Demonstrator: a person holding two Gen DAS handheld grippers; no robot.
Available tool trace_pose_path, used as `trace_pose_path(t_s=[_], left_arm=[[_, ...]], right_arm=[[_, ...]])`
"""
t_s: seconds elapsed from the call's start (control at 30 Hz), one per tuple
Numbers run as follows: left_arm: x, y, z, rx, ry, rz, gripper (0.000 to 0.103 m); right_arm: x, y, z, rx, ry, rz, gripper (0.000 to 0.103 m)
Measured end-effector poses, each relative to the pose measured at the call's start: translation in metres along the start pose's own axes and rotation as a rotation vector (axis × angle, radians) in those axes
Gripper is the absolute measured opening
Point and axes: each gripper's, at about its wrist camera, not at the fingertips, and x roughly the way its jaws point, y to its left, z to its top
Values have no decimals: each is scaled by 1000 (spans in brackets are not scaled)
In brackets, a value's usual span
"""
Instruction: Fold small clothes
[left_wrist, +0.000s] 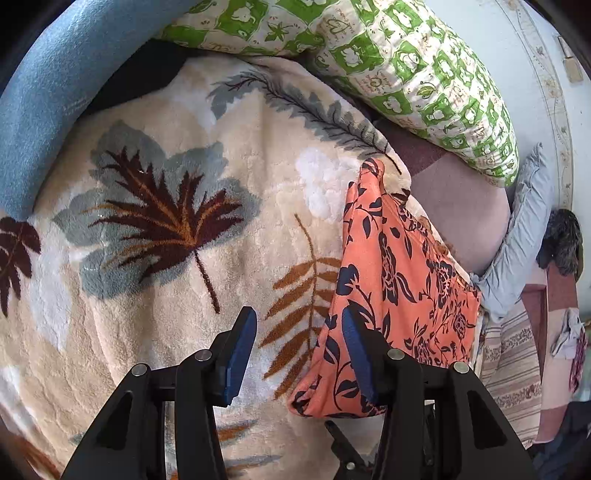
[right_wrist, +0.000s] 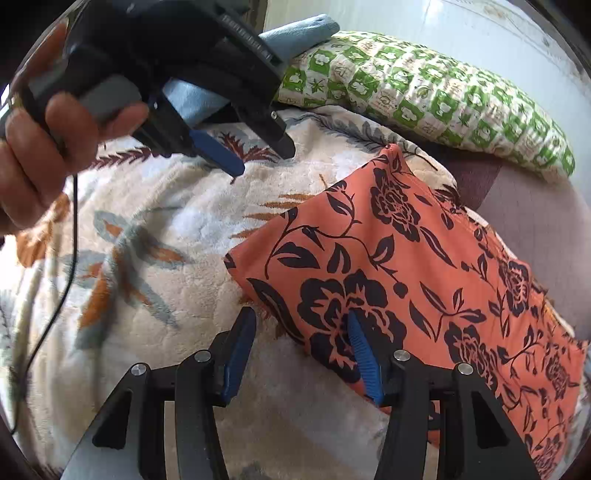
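Right wrist view shows the orange garment (right_wrist: 406, 266) lying flat on the blanket (right_wrist: 155, 236), both the right hand-held gripper (right_wrist: 301, 350) and left hand-held gripper (right_wrist: 258, 157) released, so each should pinch a garment corner squarely before folding.

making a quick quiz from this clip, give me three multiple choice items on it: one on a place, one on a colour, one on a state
1. The orange floral garment lies on:
A. a leaf-print blanket
B. a wooden table
C. a tiled floor

2. The pads on the left hand-held gripper are:
A. red
B. blue
C. white

3. The right hand-held gripper is:
A. shut on the garment
B. shut on the pillow
C. open, holding nothing

Answers:
1 A, fleece leaf pattern shows around the garment.
2 B, both pads look blue.
3 C, a wide gap separates its fingers.
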Motion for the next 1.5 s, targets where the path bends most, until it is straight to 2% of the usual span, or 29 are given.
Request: trace_pose_path(t_s=[0.17, 0.27, 0.33, 0.37, 0.4, 0.47, 0.7, 0.83, 0.9, 0.93, 0.97, 1.03, 1.07, 1.3, 1.5], left_arm=[[6, -3, 10, 21, 9, 9, 48], [13, -5, 16, 6, 13, 1, 48], [18, -8, 21, 0, 18, -6, 48], [21, -10, 23, 1, 20, -11, 48], [25, -14, 25, 4, 22, -17, 48], [32, -23, 30, 20, 29, -34, 50], [82, -52, 46, 30, 69, -55, 53], [120, -65, 49, 42, 133, -29, 52], [134, -75, 49, 77, 140, 7, 51], [137, -79, 49, 93, 130, 24, 46], [139, -83, 50, 105, 120, 31, 33], [141, -87, 52, 113, 121, 20, 22], [140, -90, 53, 111, 114, 13, 20], [114, -142, 35, 184, 45, -42, 18], [113, -203, 5, 260, 36, -43, 18]], right_arm=[[14, 12, 4, -64, -14, -107, 59], [17, 15, 8, -75, -41, -153, 56], [19, 13, 10, -75, -60, -153, 47], [17, 11, 9, -67, -73, -145, 30], [14, 8, 8, -55, -94, -139, 22], [5, 2, 5, -31, -138, -124, 18], [-16, -4, -6, 14, -208, -79, 15], [-15, -6, -9, 36, -220, -55, 15], [-14, -9, -9, 47, -223, -46, 15], [-14, -10, -9, 52, -228, -45, 15], [-14, -11, -9, 57, -232, -44, 15], [-17, -15, -9, 77, -248, -37, 15], [-19, -17, -10, 90, -257, -31, 14], [-49, -46, -13, 217, -330, 0, 13], [-88, -91, -42, 398, -381, 19, 12]])
